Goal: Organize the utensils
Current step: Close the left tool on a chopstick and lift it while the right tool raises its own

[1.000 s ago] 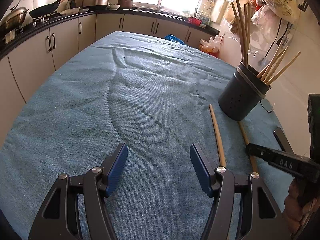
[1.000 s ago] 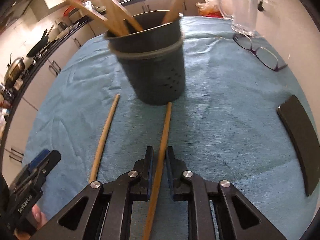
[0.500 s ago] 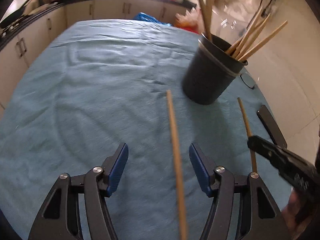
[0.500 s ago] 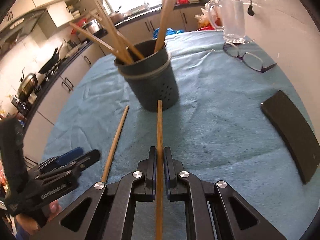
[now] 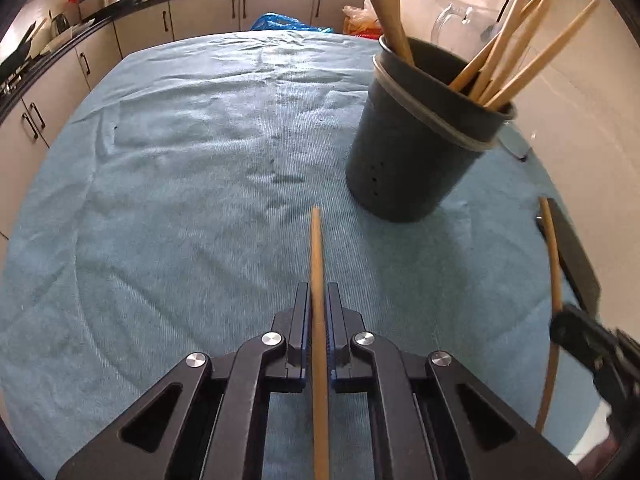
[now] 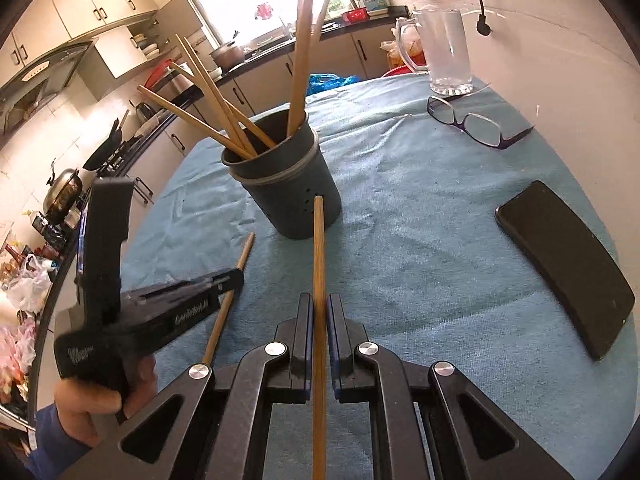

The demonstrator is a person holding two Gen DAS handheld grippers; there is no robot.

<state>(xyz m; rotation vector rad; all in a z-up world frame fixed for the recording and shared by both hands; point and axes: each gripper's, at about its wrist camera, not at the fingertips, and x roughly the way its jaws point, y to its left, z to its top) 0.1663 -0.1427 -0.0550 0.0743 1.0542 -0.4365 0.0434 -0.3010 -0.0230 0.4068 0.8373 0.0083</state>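
Observation:
A dark round holder (image 5: 416,152) (image 6: 288,196) stands on the blue cloth with several wooden chopsticks leaning in it. My left gripper (image 5: 318,292) has its jaws closing, and the pads press on a wooden chopstick (image 5: 316,240) that points toward the holder's base. In the right wrist view this gripper (image 6: 236,276) shows at the left with a hand around its handle. My right gripper (image 6: 319,300) is shut on a second chopstick (image 6: 319,248), whose tip hangs in front of the holder. It appears at the right edge of the left wrist view with its chopstick (image 5: 554,272).
On the cloth right of the holder lie a black phone (image 6: 568,264) and purple glasses (image 6: 476,124), with a glass mug (image 6: 444,52) behind them near the wall. Kitchen counters with pots run along the left and far side. Blue cloth (image 5: 160,200) stretches left of the holder.
My left gripper slid right over the loose chopstick and shut on it. My right gripper rose with its chopstick, which now points at the holder.

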